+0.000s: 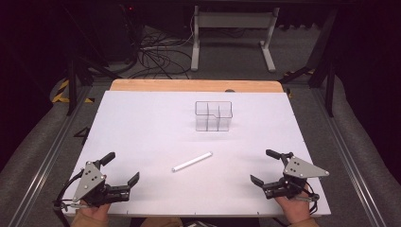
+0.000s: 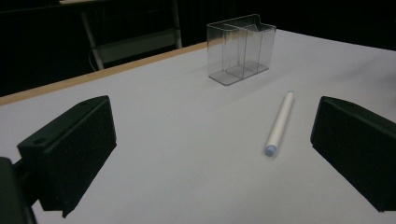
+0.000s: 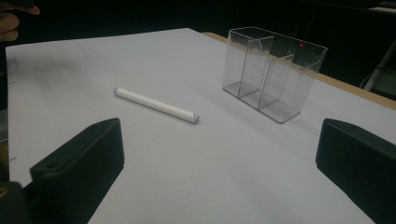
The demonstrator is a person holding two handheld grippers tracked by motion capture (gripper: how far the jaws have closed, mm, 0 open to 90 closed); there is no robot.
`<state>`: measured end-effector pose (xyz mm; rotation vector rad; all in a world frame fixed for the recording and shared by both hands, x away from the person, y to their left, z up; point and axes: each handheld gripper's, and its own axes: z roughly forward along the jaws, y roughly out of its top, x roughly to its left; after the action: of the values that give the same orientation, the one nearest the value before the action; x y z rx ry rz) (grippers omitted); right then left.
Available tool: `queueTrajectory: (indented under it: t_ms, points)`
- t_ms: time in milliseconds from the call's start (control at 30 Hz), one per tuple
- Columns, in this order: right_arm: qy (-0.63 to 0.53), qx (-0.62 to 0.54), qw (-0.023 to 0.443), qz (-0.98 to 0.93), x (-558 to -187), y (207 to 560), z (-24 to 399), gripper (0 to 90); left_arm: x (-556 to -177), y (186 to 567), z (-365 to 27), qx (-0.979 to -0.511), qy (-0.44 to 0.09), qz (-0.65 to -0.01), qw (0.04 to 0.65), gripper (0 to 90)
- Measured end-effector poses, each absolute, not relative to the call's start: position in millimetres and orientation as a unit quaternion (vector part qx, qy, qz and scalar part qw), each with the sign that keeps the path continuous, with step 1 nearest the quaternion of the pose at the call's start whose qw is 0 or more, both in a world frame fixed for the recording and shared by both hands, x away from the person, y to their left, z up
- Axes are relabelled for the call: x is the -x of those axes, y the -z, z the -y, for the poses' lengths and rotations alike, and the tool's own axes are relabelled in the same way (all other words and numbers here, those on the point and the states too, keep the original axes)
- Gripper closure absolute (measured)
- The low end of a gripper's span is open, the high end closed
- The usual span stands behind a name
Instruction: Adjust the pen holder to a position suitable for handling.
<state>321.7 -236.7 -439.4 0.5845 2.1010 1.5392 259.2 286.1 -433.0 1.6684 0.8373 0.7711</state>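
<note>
A white pen-like stick (image 1: 192,161) lies flat near the middle of the white table (image 1: 142,123), slanting up to the right. Behind it stands a clear plastic holder (image 1: 213,116) with three compartments, nothing in them. My left gripper (image 1: 123,167) rests at the front left, jaws wide apart and open, nothing between them. My right gripper (image 1: 265,165) rests at the front right, likewise open. In the left gripper view the stick (image 2: 280,123) lies ahead to the right and the holder (image 2: 240,49) farther back. In the right gripper view the stick (image 3: 156,106) lies left of the holder (image 3: 273,72).
The table's wooden far edge (image 1: 196,85) borders a floor with cables (image 1: 156,59) and a white desk frame (image 1: 234,35). Metal rails (image 1: 352,161) run along both sides of the table. A person's hand (image 3: 11,18) shows at the top left of the right gripper view.
</note>
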Motion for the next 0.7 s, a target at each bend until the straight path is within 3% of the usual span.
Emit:
queueTrajectory:
  t_ms: [700]
  points:
    - [-0.552,-0.21,0.234,-0.772,-322.2,433.7,233.2,5.0,-257.9,433.4,-286.5,-0.696,-0.326,-0.358,0.531,1.1]
